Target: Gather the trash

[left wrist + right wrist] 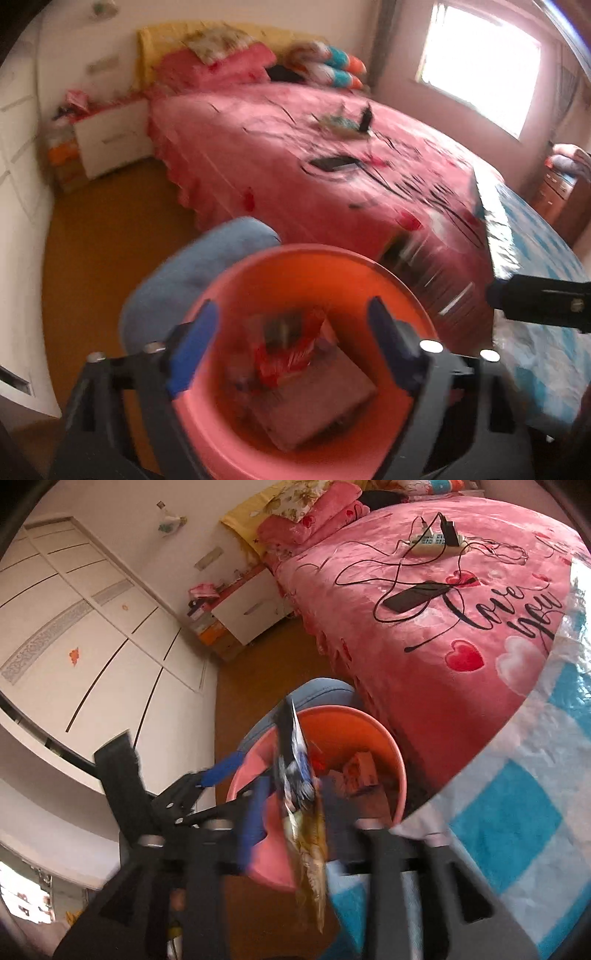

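A pink plastic bin (236,280) stands on the floor beside the bed, holding a red wrapper (291,350) and a flat pinkish box (314,402). My left gripper (291,339) is open and empty right above the bin's mouth. In the right wrist view the bin (391,760) is just ahead, and my right gripper (295,805) is shut on a crumpled blue, white and gold wrapper (299,775) held upright over the bin's near rim. The left gripper (221,768) also shows there at the bin's left edge.
A bed with a pink blanket (461,609) carries a phone (413,594), a power strip (436,539) and cables. A blue checked cover (517,812) lies at the near right. A blue cushion (207,258) sits behind the bin. White wardrobe (92,627) left, nightstand (114,133) beyond.
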`<state>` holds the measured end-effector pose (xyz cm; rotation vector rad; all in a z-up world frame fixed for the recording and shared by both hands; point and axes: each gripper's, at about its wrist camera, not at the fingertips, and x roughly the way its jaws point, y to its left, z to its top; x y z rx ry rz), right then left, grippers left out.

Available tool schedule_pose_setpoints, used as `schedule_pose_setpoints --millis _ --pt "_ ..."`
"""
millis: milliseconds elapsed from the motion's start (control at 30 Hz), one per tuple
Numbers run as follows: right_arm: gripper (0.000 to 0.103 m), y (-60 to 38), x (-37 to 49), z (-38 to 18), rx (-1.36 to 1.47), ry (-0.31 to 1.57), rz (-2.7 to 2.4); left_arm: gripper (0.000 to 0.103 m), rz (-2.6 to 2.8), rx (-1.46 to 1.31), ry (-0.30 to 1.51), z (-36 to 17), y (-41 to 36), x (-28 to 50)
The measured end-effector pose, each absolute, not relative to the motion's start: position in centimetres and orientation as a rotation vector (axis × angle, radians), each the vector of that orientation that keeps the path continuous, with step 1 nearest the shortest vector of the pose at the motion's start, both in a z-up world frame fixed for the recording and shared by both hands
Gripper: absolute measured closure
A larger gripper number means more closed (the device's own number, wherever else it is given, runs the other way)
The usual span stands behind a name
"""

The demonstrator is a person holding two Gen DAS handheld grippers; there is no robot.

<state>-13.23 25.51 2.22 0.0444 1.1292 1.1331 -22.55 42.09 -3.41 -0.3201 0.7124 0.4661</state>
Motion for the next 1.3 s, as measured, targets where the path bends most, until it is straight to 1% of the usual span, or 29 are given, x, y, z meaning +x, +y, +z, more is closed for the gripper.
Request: schedule_pose_setpoints --millis 33,100,167,300,367,500,567,833,1133,1300 --pt "0.038 25.3 -13.2 2.3 0.055 1.125 1.127 0.011 0.479 -0.307 0.695 -3.2 42.2 -22.7" --pt "0.036 24.3 -12.9 2.7 0.067 1.105 1.098 0.007 0.499 -0.289 0.669 -2.6 42.4 -23.0" --pt "0.028 23.1 -12.4 3.1 0.072 1.070 1.059 0.005 0.514 -0.276 0.646 -1.9 42.4 -22.9" --pt "0.024 20.3 -11.7 4.2 0.057 0.979 0.979 0.004 0.508 -0.254 0.604 -0.6 41.4 -22.8" --pt "0.020 18.7 -11.6 4.8 0.039 0.924 0.934 0.004 0.484 -0.259 0.598 -0.1 40.8 -22.3" --pt "0.018 16.2 -12.1 5.8 -0.025 0.823 0.847 0.004 0.437 -0.246 0.578 0.9 38.8 -21.4" --pt "0.013 14.8 -12.1 6.0 -0.049 0.785 0.798 0.004 0.405 -0.244 0.567 1.5 37.5 -20.6" --pt "0.013 9.5 -11.4 6.2 -0.044 0.732 0.683 0.004 0.253 -0.259 0.542 3.6 32.2 -17.1" --pt "0.013 3.5 -10.5 6.5 -0.004 0.691 0.543 0.004 0.152 -0.275 0.552 4.4 27.1 -14.0" --pt "0.010 0.9 -10.2 6.5 0.023 0.673 0.485 0.004 0.113 -0.286 0.559 4.8 24.6 -12.8"
